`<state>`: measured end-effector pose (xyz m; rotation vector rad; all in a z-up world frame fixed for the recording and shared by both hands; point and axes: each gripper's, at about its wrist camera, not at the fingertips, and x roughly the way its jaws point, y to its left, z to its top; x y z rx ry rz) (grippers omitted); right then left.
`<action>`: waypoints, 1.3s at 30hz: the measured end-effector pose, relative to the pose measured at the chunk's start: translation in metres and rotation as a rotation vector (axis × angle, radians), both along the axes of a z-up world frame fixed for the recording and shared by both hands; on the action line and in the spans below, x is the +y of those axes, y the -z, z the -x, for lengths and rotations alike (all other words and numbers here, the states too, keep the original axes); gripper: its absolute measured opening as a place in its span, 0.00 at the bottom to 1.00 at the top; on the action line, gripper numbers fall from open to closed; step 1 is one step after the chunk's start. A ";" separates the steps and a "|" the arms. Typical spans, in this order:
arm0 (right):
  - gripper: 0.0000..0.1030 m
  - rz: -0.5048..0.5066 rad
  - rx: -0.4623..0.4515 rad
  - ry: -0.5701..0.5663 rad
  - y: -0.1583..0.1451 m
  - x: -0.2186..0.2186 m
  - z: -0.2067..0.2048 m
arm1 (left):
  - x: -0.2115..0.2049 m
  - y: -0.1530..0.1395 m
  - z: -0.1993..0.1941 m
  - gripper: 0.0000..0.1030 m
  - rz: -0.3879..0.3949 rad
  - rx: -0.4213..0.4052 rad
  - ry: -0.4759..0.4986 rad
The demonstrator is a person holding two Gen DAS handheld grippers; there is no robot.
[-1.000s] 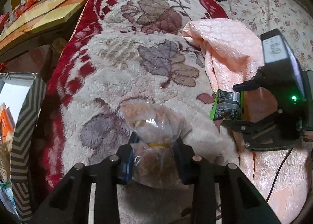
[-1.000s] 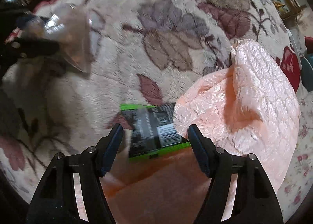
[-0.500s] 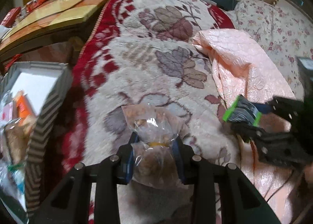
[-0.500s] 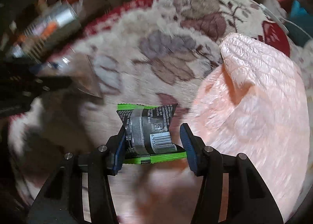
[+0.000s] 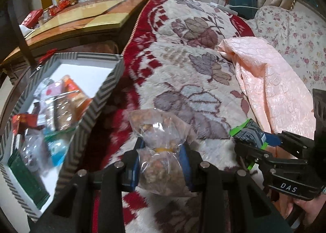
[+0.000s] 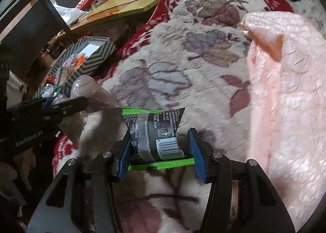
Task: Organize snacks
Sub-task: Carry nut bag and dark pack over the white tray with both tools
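Pinching a clear snack bag (image 5: 161, 163), the left gripper (image 5: 161, 166) (right gripper (image 6: 159, 151) clamps a black-green packet (image 6: 154, 133)).

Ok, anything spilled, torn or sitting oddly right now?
Nothing stands out. The clear bag of snacks is intact in the left tongs, the black-and-green packet is intact in the right tongs, and the chevron box sits upright.

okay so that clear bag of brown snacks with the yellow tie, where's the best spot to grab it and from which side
Grip the clear bag at its cinched neck, at the yellow tie, pads on opposite sides. It is narrowest there, with bulging contents above and below, so it should not slip through. The left tongs hold it just so. The right tongs hold the black-and-green packet.
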<state>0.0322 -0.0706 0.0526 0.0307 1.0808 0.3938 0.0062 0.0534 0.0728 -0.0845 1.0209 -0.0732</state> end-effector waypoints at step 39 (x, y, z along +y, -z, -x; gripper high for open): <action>0.50 0.004 -0.037 -0.406 -0.025 0.247 -0.051 | 0.212 -0.016 0.043 0.35 0.047 -0.076 -0.465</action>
